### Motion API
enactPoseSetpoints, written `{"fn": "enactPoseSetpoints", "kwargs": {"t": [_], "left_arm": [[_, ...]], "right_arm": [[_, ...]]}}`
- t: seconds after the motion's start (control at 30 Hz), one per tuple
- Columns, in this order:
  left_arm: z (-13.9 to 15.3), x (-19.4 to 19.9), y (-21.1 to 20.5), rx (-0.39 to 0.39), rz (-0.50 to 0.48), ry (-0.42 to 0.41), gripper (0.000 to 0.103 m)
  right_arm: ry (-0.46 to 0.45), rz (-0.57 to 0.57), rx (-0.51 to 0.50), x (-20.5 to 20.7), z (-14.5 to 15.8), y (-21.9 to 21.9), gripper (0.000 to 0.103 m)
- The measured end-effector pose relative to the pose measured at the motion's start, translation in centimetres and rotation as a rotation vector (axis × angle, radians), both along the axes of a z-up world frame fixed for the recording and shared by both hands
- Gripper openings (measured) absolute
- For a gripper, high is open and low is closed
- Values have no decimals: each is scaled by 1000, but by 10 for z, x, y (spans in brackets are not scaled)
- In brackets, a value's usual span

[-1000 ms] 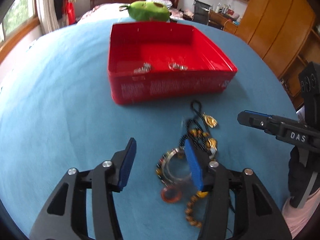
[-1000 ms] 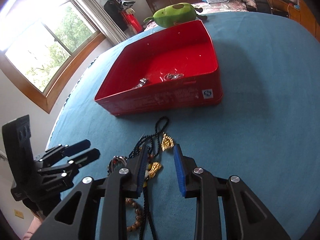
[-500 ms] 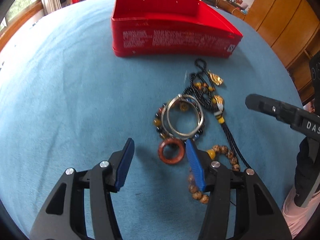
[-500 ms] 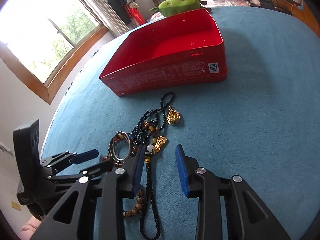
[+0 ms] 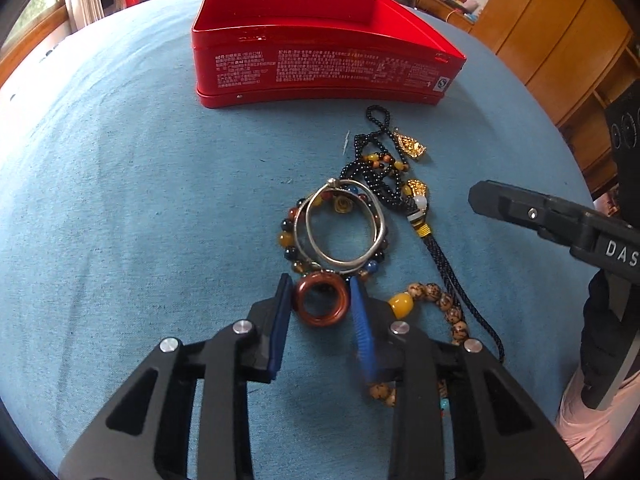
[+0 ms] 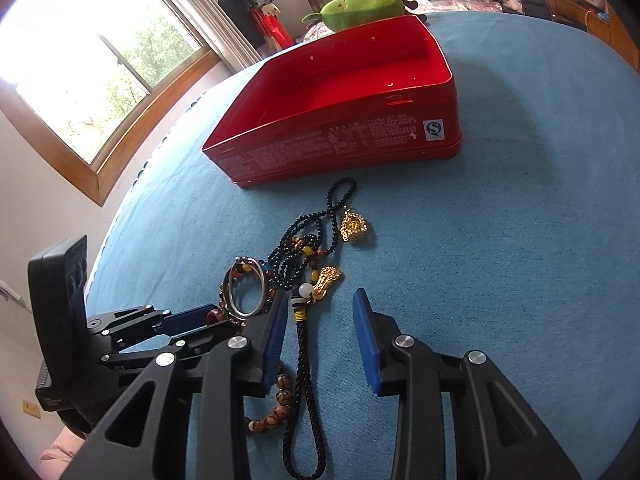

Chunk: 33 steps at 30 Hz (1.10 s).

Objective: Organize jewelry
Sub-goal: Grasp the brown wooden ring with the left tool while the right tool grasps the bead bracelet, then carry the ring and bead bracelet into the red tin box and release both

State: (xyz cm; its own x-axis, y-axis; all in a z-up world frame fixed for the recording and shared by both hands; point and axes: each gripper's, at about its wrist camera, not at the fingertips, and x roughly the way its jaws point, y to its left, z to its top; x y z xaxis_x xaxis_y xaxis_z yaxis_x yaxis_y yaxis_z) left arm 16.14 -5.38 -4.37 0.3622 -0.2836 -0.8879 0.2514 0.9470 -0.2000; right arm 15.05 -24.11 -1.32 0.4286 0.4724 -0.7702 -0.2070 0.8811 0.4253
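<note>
Blue cloth (image 5: pixel 140 200), soft and faintly wrinkled, covers the table, and a red tin box (image 5: pixel 320 64) with stiff, glossy walls and rounded corners stands open toward its far edge. Between the box and the near edge lies the jewelry in a loose tangle: a black beaded necklace (image 6: pixel 312 236) with gold pendants and a long braided cord, limp and likely to snag and drag its neighbours; two thin silver bangles (image 5: pixel 344 228), rigid and smooth, resting on a bracelet of coloured glassy beads; a brown wooden-bead strand (image 5: pixel 444 304) toward the right.

Smallest is the reddish-brown ring (image 5: pixel 320 306), thick, round and polished, lying flat just in front of the bangles. It looks light, hard and somewhat slippery, so a hold across its outer rim should suit.

The left gripper (image 5: pixel 320 312) straddles that ring, its jaws closing with the pads at or nearly at the rim. The right gripper (image 6: pixel 320 336) hovers moderately open over the braided cord, gripping nothing.
</note>
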Motion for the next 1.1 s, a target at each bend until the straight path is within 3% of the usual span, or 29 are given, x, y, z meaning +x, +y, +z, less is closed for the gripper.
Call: {"fn": "enactPoseSetpoints", "kwargs": {"t": [0.2, 0.4, 0.6, 0.87, 1.1], "left_arm": [[13, -9, 10, -32, -7, -30, 28], [28, -10, 50, -40, 86, -85, 28], [22, -5, 75, -32, 137, -72, 28], [18, -8, 80, -17, 129, -81, 28], [13, -12, 76, -11, 85, -72, 28]], "right_arm": [[-1, 24, 7, -8, -2, 8, 40], [46, 66, 34, -33, -13, 25, 40], [64, 80, 11, -61, -11, 39, 40], [212, 35, 45, -72, -24, 35, 40], [227, -18, 58, -61, -32, 33, 39]]}}
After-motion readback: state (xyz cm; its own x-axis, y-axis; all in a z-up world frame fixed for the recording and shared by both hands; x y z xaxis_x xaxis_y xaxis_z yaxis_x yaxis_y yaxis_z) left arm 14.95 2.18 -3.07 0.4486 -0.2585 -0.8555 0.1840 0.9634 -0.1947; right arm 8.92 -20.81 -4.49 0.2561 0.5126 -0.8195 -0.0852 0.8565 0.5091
